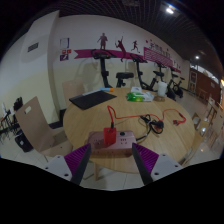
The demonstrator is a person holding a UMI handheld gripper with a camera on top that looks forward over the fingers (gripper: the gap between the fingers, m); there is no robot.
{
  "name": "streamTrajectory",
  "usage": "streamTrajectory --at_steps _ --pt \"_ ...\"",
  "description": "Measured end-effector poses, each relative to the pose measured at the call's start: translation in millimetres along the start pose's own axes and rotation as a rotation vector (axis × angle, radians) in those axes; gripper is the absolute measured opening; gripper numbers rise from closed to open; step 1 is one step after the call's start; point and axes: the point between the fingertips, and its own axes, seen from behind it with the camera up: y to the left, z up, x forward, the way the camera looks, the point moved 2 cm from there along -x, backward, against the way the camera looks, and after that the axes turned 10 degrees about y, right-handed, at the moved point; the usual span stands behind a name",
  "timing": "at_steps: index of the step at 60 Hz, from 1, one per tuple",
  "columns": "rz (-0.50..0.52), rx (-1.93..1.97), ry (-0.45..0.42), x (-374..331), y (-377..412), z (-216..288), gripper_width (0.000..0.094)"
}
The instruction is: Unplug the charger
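Gripper view: the claw (111,158) stands open above the round wooden desk (150,145). A pink power strip (110,139) lies between its fingers; the red-cabled charger (150,122) lies beyond the strip. No writing is readable.

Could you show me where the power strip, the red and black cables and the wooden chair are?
power strip (111,139): gripper view, its top face
red and black cables (151,124): gripper view, the tangled middle
wooden chair (33,122): gripper view, its backrest
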Motion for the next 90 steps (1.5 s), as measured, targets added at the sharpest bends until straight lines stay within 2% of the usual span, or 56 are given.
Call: streamTrajectory --at_steps 27,44,47,49,51,54,58,60,63,65,69,75,84,90 --pt "0.044 -0.053 -0.116 88.9 19.3 37.4 0.0857" --pt "0.093 -0.048 -0.160 105.9 26.9 43.1 0.0834" --pt "0.093 -0.045 -0.164 106.4 26.5 43.7 0.0496" --pt "-0.003 -0.038 -0.174 110.4 1.2 48.3 0.0270" --pt "0.028 -0.011 -0.167 111.7 7.9 47.8 0.0259" --pt "0.043 -0.022 -0.162 110.5 7.2 51.0 0.0186" --pt "0.056 -0.012 -0.141 107.4 6.7 51.9 0.0184" --pt "0.056 -0.010 -0.242 84.3 3.2 81.6 0.0182" --pt "-0.007 -0.059 -0.407 38.9 -13.6 143.0 0.0181" --pt "0.006 -0.031 -0.433 16.6 -18.3 164.5 0.0177" --pt "0.075 0.084 -0.399 -2.2 -35.3 183.6 0.0178" --pt "-0.004 0.051 -0.340 -1.7 -81.9 176.6 0.0180" --pt "-0.090 0.024 -0.147 37.6 -154.8 115.9 0.0194" --pt "-0.112 0.018 -0.032 66.4 -181.3 67.3 0.0218"
